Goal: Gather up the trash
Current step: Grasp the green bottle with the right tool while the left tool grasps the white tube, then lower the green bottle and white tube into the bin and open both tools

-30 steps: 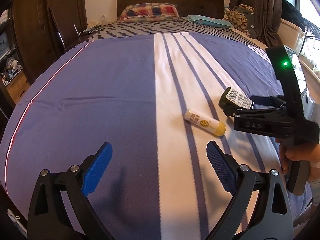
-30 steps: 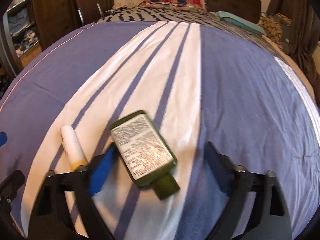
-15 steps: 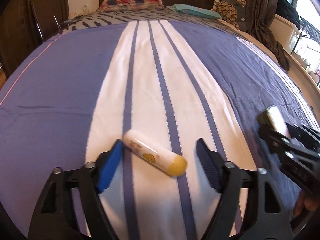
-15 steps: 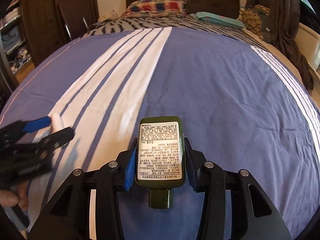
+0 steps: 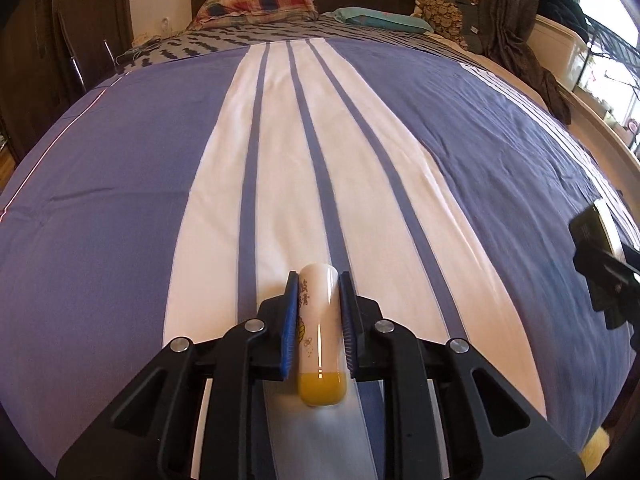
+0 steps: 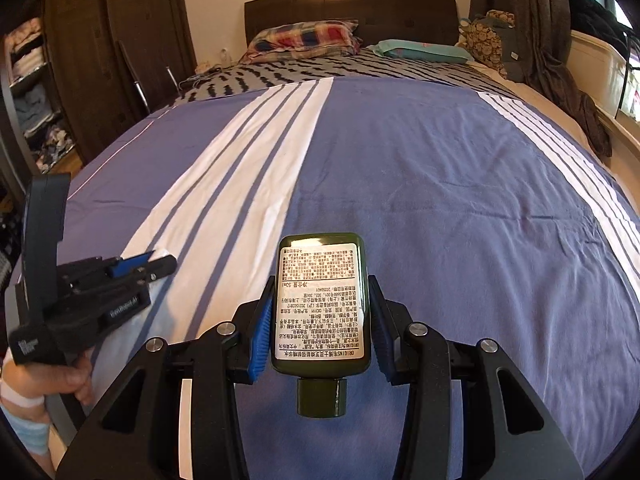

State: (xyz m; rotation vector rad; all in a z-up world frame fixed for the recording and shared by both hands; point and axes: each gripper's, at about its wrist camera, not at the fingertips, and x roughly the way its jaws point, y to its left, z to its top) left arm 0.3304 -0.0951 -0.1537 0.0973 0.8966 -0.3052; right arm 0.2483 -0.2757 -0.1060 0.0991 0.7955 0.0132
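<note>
Left gripper (image 5: 319, 322) clamps a white tube (image 5: 320, 336); right gripper (image 6: 319, 316) clamps a green bottle (image 6: 320, 304). Lift both straight off the bed (image 5: 120, 200), keeping grips firm.

Tube (image 5: 320, 336) between left gripper (image 5: 319, 330) pads, bottle (image 6: 321, 304) in right gripper (image 6: 320, 320), bedspread (image 6: 440, 200) below, pillows (image 6: 304, 38) behind.

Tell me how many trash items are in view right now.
2: a white tube clamped in the left hand-held gripper, and a green bottle clamped in the right hand-held gripper. Others may lie outside both views.
</note>
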